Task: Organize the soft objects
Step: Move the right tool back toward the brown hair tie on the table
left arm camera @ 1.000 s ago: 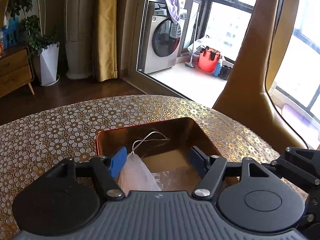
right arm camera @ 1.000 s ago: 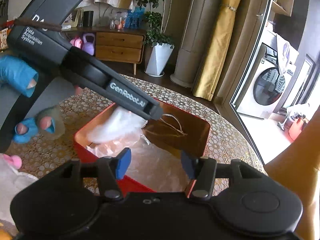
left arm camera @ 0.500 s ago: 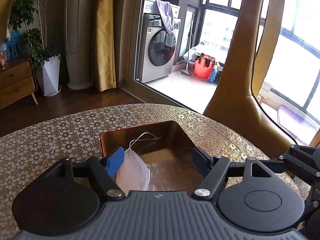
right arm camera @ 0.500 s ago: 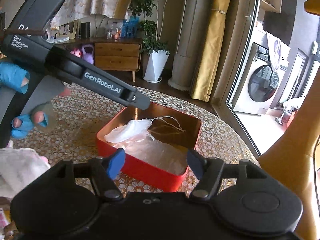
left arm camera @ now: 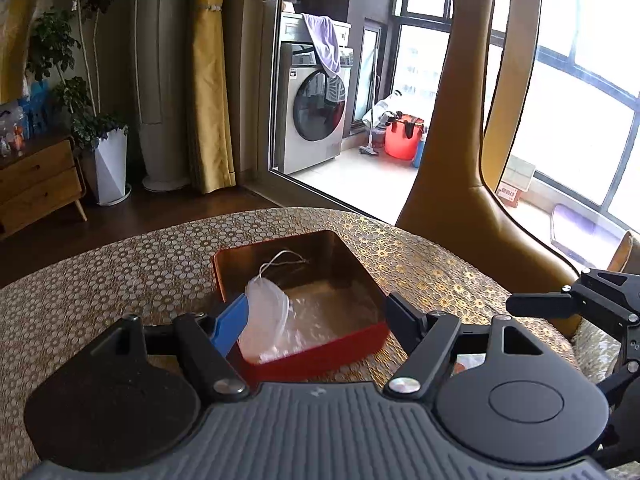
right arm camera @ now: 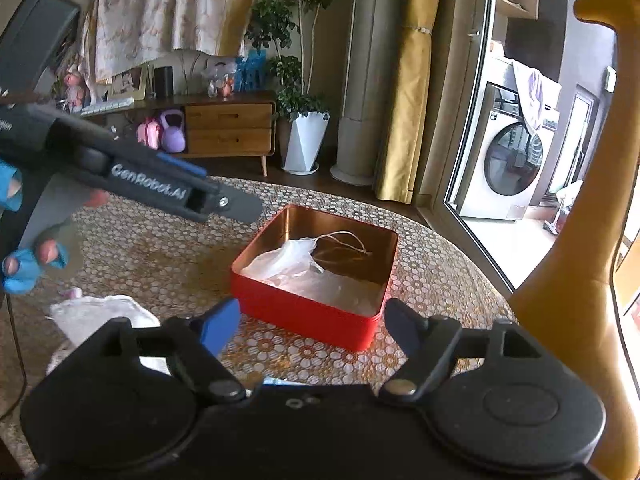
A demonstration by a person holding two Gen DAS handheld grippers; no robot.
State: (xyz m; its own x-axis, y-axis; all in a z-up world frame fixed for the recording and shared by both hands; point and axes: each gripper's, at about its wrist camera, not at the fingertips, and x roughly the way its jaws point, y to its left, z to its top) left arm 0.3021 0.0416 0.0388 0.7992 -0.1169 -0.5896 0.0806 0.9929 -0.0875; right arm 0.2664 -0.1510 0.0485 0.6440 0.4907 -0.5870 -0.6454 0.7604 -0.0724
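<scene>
A white mesh pouch [left arm camera: 266, 312] with a thin drawstring [left arm camera: 280, 260] lies inside the red tin box [left arm camera: 320, 356], slumped against the box's near-left corner on top of crinkled clear plastic [left arm camera: 320, 312]. In the right wrist view the pouch [right arm camera: 288, 256] sits toward the box's [right arm camera: 304, 312] left wall, its string trailing toward the far wall. The box rests on the round table [left arm camera: 100, 280] with a gold floral cloth. The left gripper [left arm camera: 316, 320] hovers just before the box's near wall, its fingers spread wide and holding nothing. The right gripper [right arm camera: 312, 326] is also spread wide and empty, near the box's front wall. A pale cloth bundle [right arm camera: 100, 316] lies on the table [right arm camera: 160, 256] left of the box. A tall tan giraffe toy [right arm camera: 580, 280] stands to the right of the box.
</scene>
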